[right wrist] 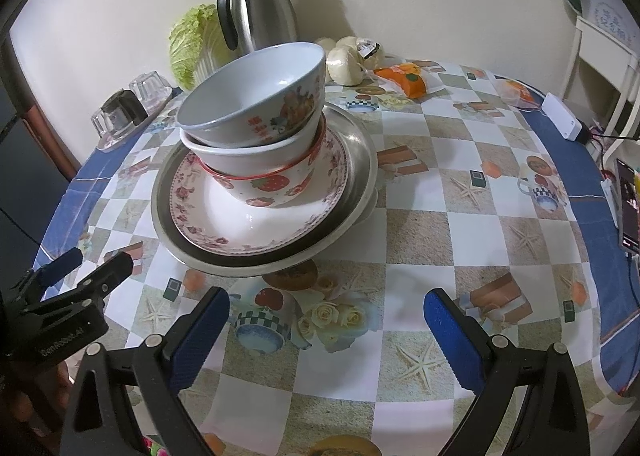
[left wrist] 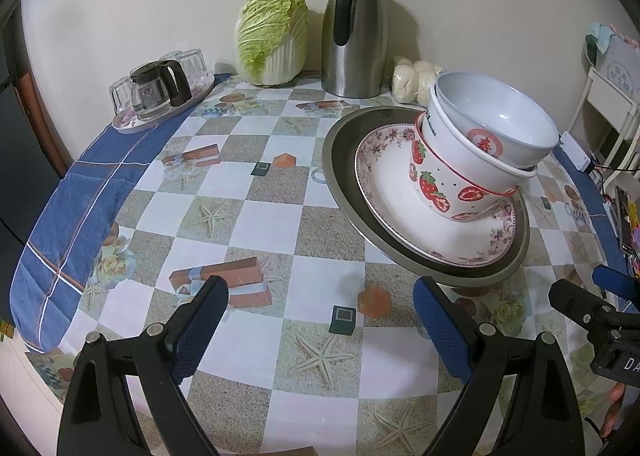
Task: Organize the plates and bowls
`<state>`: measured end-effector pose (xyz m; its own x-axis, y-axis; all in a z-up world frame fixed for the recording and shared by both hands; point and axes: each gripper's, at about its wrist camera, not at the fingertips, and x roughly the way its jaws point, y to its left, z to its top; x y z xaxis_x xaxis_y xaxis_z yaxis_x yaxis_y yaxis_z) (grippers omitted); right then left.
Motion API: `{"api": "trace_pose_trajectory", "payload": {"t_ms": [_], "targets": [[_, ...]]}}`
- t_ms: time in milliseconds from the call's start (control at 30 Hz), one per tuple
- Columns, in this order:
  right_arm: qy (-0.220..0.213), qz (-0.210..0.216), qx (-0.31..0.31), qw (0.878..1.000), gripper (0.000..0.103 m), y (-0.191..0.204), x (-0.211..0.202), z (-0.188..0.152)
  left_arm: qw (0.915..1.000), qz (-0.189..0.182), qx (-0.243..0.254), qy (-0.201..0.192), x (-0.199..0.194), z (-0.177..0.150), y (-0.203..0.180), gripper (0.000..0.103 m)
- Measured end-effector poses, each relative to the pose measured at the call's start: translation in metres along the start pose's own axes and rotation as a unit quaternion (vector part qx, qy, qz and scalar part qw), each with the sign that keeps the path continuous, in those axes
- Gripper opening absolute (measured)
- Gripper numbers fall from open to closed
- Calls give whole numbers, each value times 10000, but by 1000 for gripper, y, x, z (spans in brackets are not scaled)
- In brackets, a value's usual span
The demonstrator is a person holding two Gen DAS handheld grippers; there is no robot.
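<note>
Our round table (left wrist: 256, 216) wears a checked oilcloth printed with starfish and gift boxes, pushed up against a pale wall, and along the far edge we have a napa cabbage (left wrist: 272, 36) at about twelve o'clock in the left wrist view, a steel thermal carafe (left wrist: 354, 32) just to its right, a bag of steamed buns (left wrist: 408, 82) beside that, and a tray of upturned glasses with a small glass pot (left wrist: 160, 90) off at ten o'clock. The dishes are already gathered into one stack at about two o'clock from the left gripper (left wrist: 320, 320) and eleven o'clock from the right gripper (right wrist: 326, 320): a metal plate (right wrist: 360, 160) at the bottom, a floral-rimmed plate (right wrist: 240, 224) on it, then a strawberry bowl (right wrist: 276, 184), a plain white bowl (right wrist: 248, 154) and a pale blue bowl (right wrist: 256, 96) on top. Both grippers hang with fingers spread wide and nothing between them, near the stack but apart from it. What worries us is the lean: the upper bowls sit tilted and off-centre rather than nested square, so a nudge to the metal plate's rim, or a lift taken from one side only, could slide the blue bowl off or tip the whole pile. The oilcloth looks slick too, so pushing the stack may make it skate toward the carafe. If we grip a bowl rim, a thin pinch on glazed ware could slip.
</note>
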<state>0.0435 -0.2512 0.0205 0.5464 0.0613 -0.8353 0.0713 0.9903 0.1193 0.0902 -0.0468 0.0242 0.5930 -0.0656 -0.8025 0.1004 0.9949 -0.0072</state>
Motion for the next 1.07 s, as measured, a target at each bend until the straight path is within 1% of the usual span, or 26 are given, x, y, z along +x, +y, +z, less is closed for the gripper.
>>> {"api": "trace_pose_trajectory", "payload": {"t_ms": [400,900,1000,1067], "targets": [[-22,24,2,10000,100,1,-1,2,10000,8,66,9,1,-1,-3,94],[-89,61,-54,9999,100,4,-7,5,9999,42,110,-71,-2,1,-4,94],[-89,70,-55,9999,100,4,-7,6,9996,119,120,-210,-5,-1,-5,94],[-85,73,-56,9999,100,5,-7,5,9997,65,131,-204,-6,0,-5,94]]}}
